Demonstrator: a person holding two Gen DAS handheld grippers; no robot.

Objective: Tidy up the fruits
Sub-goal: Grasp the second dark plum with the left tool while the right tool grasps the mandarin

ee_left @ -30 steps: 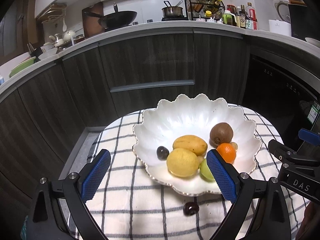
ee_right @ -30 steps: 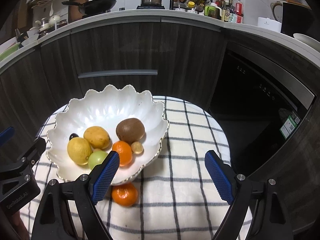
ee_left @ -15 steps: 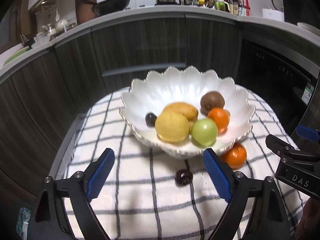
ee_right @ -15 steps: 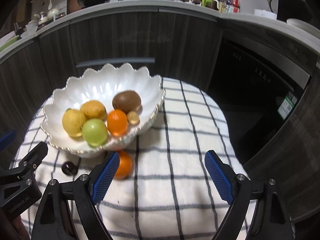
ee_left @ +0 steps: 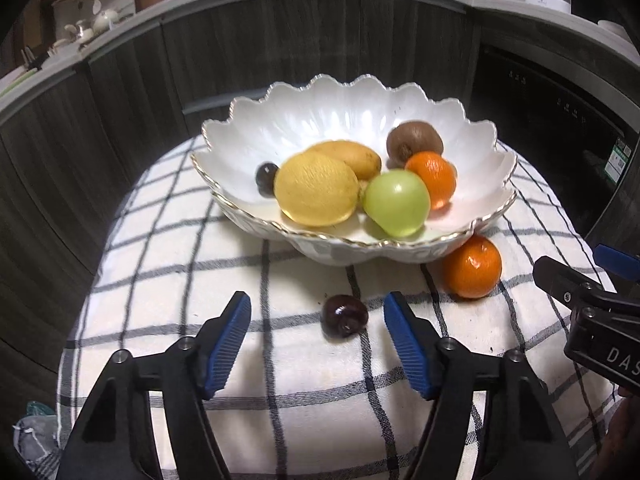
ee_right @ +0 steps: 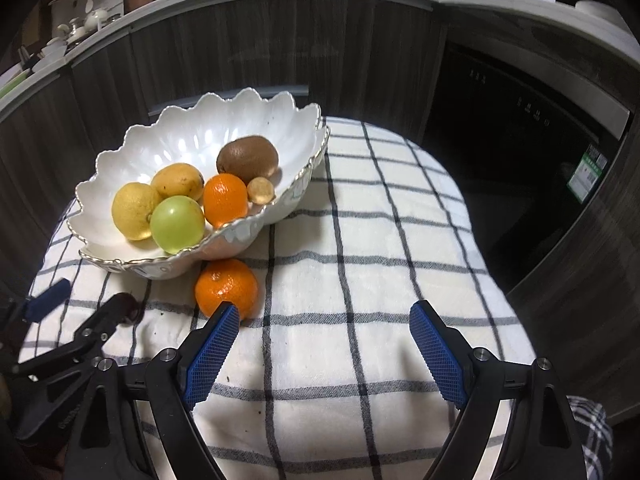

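Note:
A white scalloped bowl (ee_left: 320,120) (ee_right: 192,136) on a checked cloth holds a lemon (ee_left: 316,188), a mango (ee_left: 352,158), a green fruit (ee_left: 396,204), a kiwi (ee_left: 414,140), an orange (ee_left: 434,178) and a dark cherry (ee_left: 267,174). A loose dark cherry (ee_left: 345,316) lies on the cloth just ahead of my open left gripper (ee_left: 318,336), between its fingertips' line. A loose orange (ee_left: 472,266) (ee_right: 226,288) lies by the bowl's front rim. My right gripper (ee_right: 324,344) is open and empty, its left fingertip touching or just in front of that orange.
The checked cloth (ee_right: 380,240) covers a small round table. Dark cabinets (ee_left: 260,48) curve behind it, with a black appliance (ee_right: 520,120) to the right. A small yellowish fruit (ee_right: 260,191) sits in the bowl. A crumpled bag (ee_left: 32,428) lies low on the left.
Both grippers have dropped lower and closer to the cloth. The left gripper's jaws have narrowed around the loose cherry. The loose orange now sits at the right gripper's left fingertip.

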